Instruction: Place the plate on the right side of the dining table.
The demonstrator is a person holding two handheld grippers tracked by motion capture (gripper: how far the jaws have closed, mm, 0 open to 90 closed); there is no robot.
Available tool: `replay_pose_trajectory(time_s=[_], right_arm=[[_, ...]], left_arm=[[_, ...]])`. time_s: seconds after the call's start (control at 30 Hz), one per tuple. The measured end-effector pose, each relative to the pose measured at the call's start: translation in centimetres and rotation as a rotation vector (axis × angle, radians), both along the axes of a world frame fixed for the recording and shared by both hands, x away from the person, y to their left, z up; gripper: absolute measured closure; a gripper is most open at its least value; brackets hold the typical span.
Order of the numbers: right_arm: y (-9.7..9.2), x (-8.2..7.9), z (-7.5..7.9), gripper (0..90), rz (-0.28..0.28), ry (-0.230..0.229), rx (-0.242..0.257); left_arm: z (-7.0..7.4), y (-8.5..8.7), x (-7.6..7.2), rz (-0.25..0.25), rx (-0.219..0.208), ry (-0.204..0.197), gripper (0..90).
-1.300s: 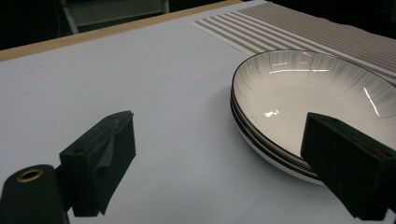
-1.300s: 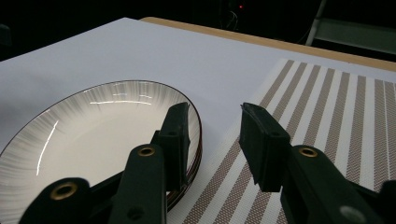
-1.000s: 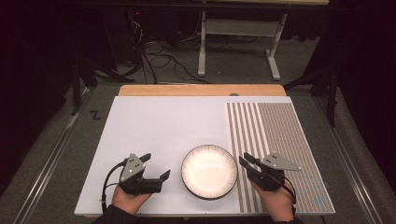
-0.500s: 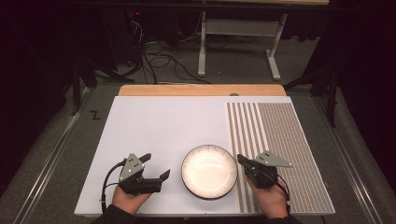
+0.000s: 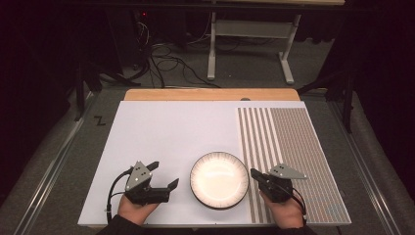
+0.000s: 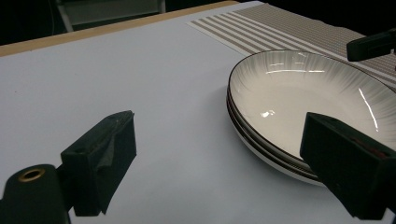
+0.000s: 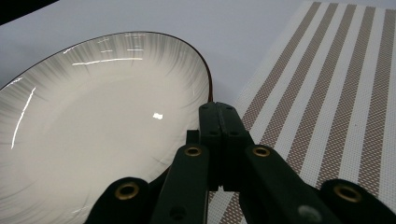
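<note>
— Since a second ago my right gripper (image 5: 254,175) has slid a little toward the plate (image 5: 219,179), and its jaws have just been closing. Now they are pressed flat together with nothing between them.

— What about the left side?

— My left gripper (image 5: 165,176) sits near the front of the white mat (image 5: 171,132), just beside the plate. Its jaws stand wide apart and hold nothing. One pad (image 6: 100,151) is over bare mat; the other pad (image 6: 348,163) is by the plate's near edge.

— And where is the plate?

— In the middle, near the front edge, between my two hands. From the left gripper view it looks like two plates stacked. The striped mat (image 5: 288,147) is to its right.

— So what step is this?

— I think I'm getting ready to lift the plate. Next I'd spread the right jaws again and slip them around the rim.
</note>
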State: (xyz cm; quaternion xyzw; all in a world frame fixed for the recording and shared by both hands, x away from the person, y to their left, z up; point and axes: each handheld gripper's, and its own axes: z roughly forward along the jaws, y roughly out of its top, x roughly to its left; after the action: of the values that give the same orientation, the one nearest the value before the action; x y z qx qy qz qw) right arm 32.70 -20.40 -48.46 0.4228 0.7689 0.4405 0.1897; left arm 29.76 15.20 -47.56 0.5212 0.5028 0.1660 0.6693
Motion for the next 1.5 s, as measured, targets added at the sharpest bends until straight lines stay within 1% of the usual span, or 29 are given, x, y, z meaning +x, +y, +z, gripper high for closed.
replay_pose_trajectory(time_s=[0.2,0.3,0.43,0.47,0.53,0.7,0.8,0.93,1.2,1.5], right_arm=[[0.18,0.05,-0.07,90.0,0.018,0.010,-0.011],[0.39,0.03,-0.04,90.0,0.018,0.019,-0.011],[0.44,0.03,-0.08,90.0,0.025,0.016,-0.023],[0.45,0.01,-0.09,90.0,0.026,0.018,-0.022],[0.46,-0.02,-0.08,90.0,0.028,0.018,-0.020],[0.45,-0.03,-0.10,90.0,0.027,0.021,-0.021],[0.43,-0.02,-0.16,90.0,0.032,0.018,-0.024],[0.48,-0.08,-0.24,90.0,0.030,0.022,-0.020],[0.46,-0.09,-0.28,90.0,0.030,0.031,-0.010],[0.52,-0.14,-0.34,90.0,0.028,0.022,-0.015]], left_arm=[[-0.06,-0.05,0.04,0.002,-0.003,0.006,11.5],[-0.14,0.03,0.08,0.000,0.002,0.009,11.6],[-0.10,0.03,0.06,-0.001,-0.004,0.011,12.0],[-0.08,-0.02,0.06,0.000,-0.010,0.011,12.1],[-0.12,-0.01,0.04,-0.003,0.005,0.007,12.3],[-0.17,-0.01,0.06,-0.007,0.007,0.010,12.5],[-0.14,-0.02,0.08,-0.002,0.001,0.010,12.7],[-0.16,-0.03,0.10,0.000,0.004,0.010,12.8],[-0.15,-0.02,0.16,-0.001,-0.008,0.016,13.0],[-0.20,-0.06,0.18,-0.004,-0.010,0.020,13.0]])
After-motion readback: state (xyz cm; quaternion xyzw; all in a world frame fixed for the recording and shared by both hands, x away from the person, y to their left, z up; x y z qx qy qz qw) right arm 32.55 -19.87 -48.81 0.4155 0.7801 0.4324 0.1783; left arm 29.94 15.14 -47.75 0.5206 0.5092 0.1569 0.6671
